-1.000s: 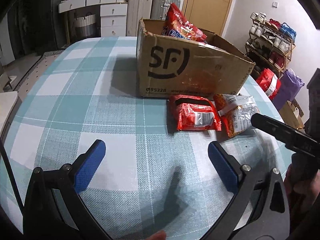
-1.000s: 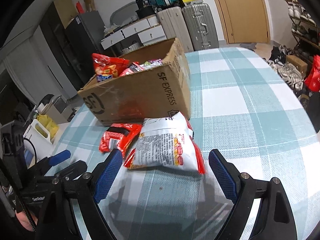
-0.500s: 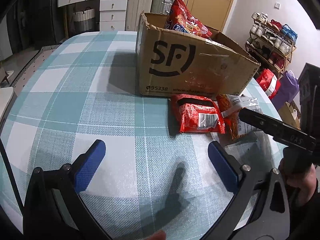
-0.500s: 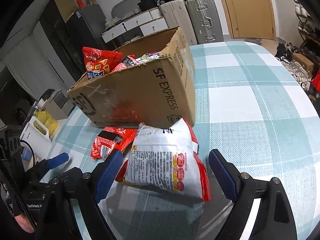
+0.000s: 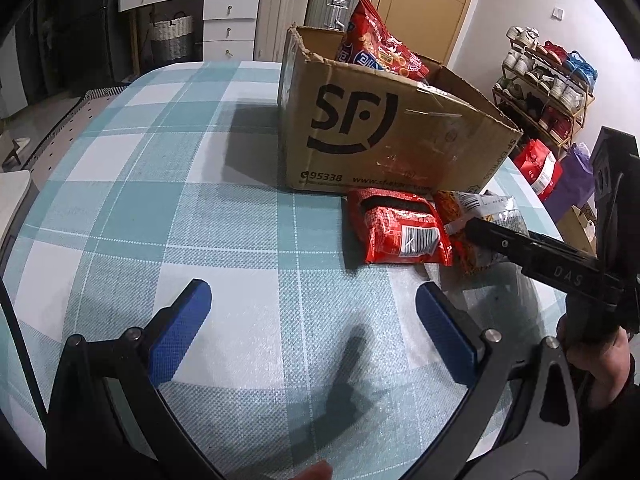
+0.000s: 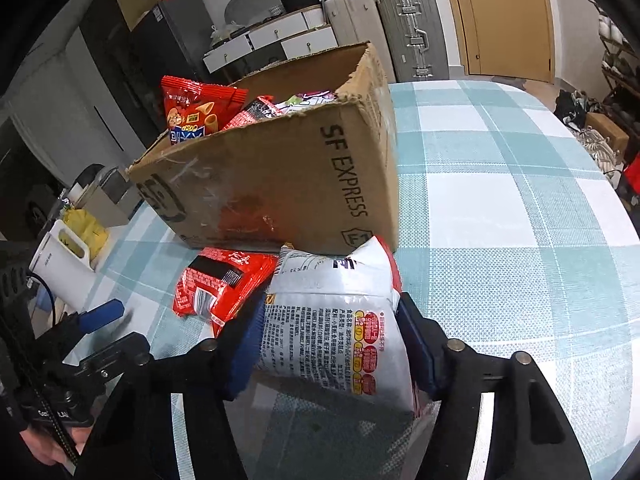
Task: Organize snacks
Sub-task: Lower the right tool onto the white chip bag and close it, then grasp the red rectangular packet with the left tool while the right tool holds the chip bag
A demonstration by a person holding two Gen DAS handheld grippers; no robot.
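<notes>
An open SF cardboard box (image 5: pixel 384 140) with several snack bags in it stands on the checked tablecloth; it also shows in the right wrist view (image 6: pixel 280 176). In front of it lie a red snack bag (image 5: pixel 400 232) and a white-and-red snack bag (image 6: pixel 340 320). My right gripper (image 6: pixel 332 344) is shut on the white-and-red bag, its blue pads pressing both sides. The red bag (image 6: pixel 220 284) lies just left of it. My left gripper (image 5: pixel 312 332) is open and empty over the cloth, short of the red bag.
The table edge curves away at the right, with a shoe rack (image 5: pixel 548 84) and bags beyond it. Suitcases (image 6: pixel 408 32) and drawers stand behind the box. A white container (image 6: pixel 64 268) sits off the table's left side.
My right gripper moved forward around the white-and-red bag and shut on it. My left gripper moved slightly closer to the box and stayed open.
</notes>
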